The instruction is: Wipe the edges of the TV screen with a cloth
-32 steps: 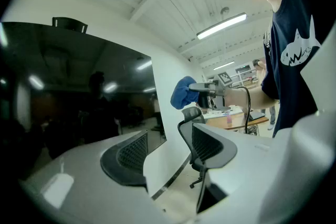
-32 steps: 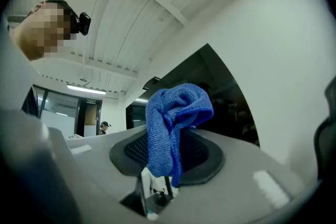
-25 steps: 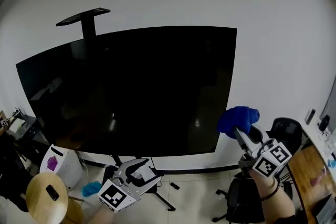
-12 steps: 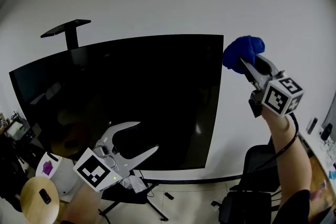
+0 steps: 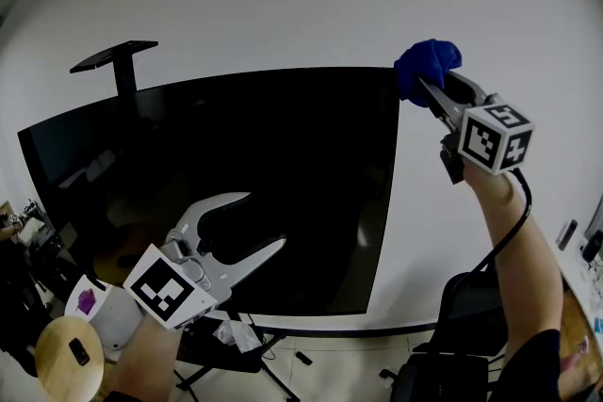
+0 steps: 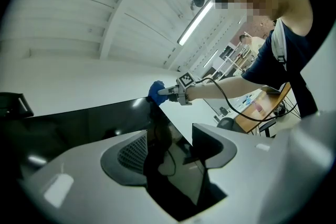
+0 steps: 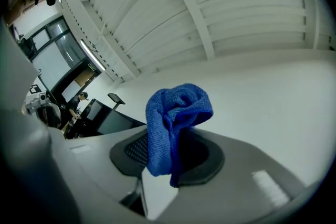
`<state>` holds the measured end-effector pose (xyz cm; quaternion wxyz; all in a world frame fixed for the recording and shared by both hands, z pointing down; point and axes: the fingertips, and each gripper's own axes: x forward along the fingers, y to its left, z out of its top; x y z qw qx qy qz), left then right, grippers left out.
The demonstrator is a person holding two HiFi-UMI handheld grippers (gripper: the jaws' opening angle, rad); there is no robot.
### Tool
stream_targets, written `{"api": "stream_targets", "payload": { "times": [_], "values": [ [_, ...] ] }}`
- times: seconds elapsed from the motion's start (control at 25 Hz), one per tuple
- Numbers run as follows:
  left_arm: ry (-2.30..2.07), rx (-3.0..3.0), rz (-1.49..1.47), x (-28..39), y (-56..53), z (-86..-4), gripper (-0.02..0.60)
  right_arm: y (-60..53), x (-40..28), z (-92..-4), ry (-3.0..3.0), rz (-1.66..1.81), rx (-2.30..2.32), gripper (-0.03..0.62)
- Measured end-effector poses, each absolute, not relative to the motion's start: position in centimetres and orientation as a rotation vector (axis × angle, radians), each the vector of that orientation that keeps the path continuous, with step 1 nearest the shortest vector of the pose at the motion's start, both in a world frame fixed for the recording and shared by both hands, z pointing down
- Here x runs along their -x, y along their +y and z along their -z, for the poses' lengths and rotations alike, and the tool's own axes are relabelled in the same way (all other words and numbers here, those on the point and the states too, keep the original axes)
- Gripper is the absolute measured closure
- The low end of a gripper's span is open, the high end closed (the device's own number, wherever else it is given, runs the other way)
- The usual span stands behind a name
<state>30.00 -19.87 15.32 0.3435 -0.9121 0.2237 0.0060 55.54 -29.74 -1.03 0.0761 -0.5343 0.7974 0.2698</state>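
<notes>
Blue cloth [image 5: 429, 66] was gripped in the right tongs [image 5: 423, 88] and was held at the upper right corner of the black TV screen [image 5: 236, 165]. The left tongs [image 5: 265, 219] were held released, with nothing between the spread jaws, in front of the screen's lower part.

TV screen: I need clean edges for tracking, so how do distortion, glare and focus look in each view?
Head view: the fisheye lens bows the TV screen edges, its black glass shows faint reflections, and the picture corners are vignetted. Left gripper view: a bright ceiling light strip and small glints on the screen. Right gripper view: the blue cloth is sharp, with a dark vignette at left.
</notes>
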Motion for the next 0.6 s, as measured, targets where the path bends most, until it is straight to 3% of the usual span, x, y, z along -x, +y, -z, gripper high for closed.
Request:
{"api": "stream_targets", "payload": {
  "times": [0.6],
  "values": [
    [0.578,2.52,-0.008,-31.8,-21.6,-23.2,0.325,-31.7,-55.5,-8.4,2.426,-0.566,1.551,0.477]
  ]
}}
